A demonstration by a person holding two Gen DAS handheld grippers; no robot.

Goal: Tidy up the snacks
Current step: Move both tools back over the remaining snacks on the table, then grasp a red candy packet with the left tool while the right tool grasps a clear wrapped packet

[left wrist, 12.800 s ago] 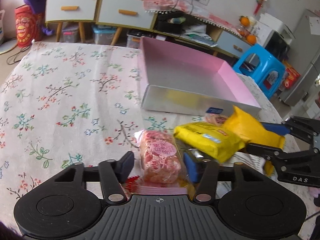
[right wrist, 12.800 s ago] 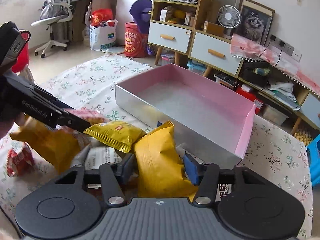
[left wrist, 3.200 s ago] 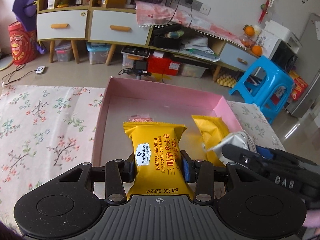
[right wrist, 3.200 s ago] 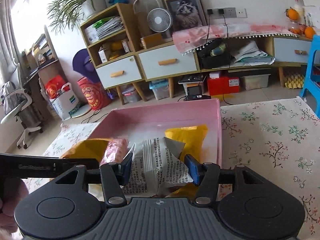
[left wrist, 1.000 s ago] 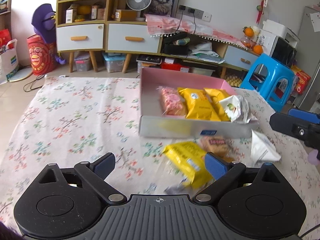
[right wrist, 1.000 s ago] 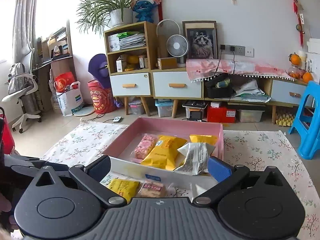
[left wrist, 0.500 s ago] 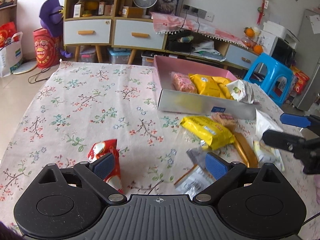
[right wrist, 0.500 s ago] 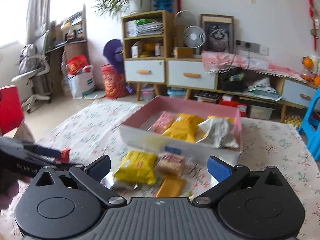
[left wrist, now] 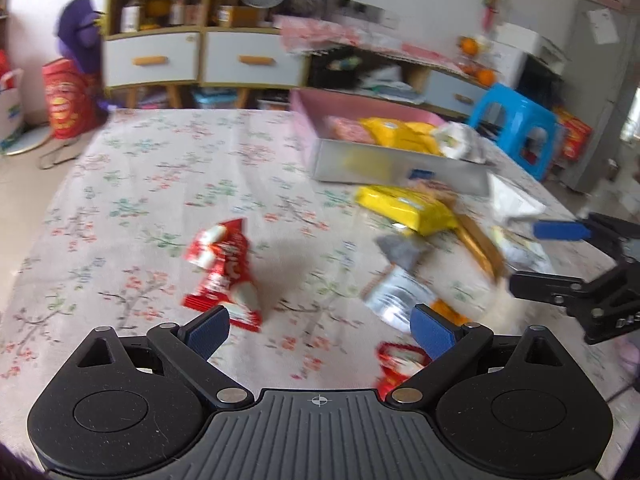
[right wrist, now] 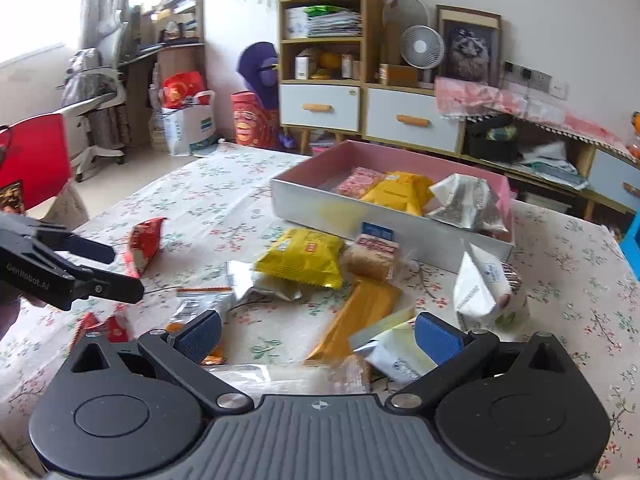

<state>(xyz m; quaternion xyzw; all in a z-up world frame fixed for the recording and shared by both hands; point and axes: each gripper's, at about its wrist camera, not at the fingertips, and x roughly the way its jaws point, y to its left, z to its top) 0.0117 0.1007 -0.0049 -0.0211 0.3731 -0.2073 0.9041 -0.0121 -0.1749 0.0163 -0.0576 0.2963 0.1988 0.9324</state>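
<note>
A pink box with a silver front wall [right wrist: 320, 208] holds a pink packet [right wrist: 360, 180], a yellow packet [right wrist: 400, 192] and a white-silver bag [right wrist: 464, 200]. Loose snacks lie in front of it: a yellow packet [right wrist: 304, 258], a biscuit pack [right wrist: 372, 254], a gold bar [right wrist: 356, 320] and white packets [right wrist: 484, 288]. My right gripper [right wrist: 318, 338] is open and empty above them. My left gripper [left wrist: 319, 328] is open and empty, with a red packet [left wrist: 224, 272] just ahead of its left finger and a second red packet [left wrist: 400, 364] by its right finger.
The table wears a floral cloth [left wrist: 160, 168]. A silver foil packet [left wrist: 394, 292] lies ahead of the left gripper's right finger. The right gripper [left wrist: 532, 256] shows at the right of the left wrist view. Beyond the table stand drawers [right wrist: 320, 108], a blue stool [left wrist: 516, 120] and a red chair [right wrist: 36, 160].
Both grippers have drawn back and dropped towards the near side of the table, staying open. The red packet now lies closer to the left gripper. The view is blurred by motion.
</note>
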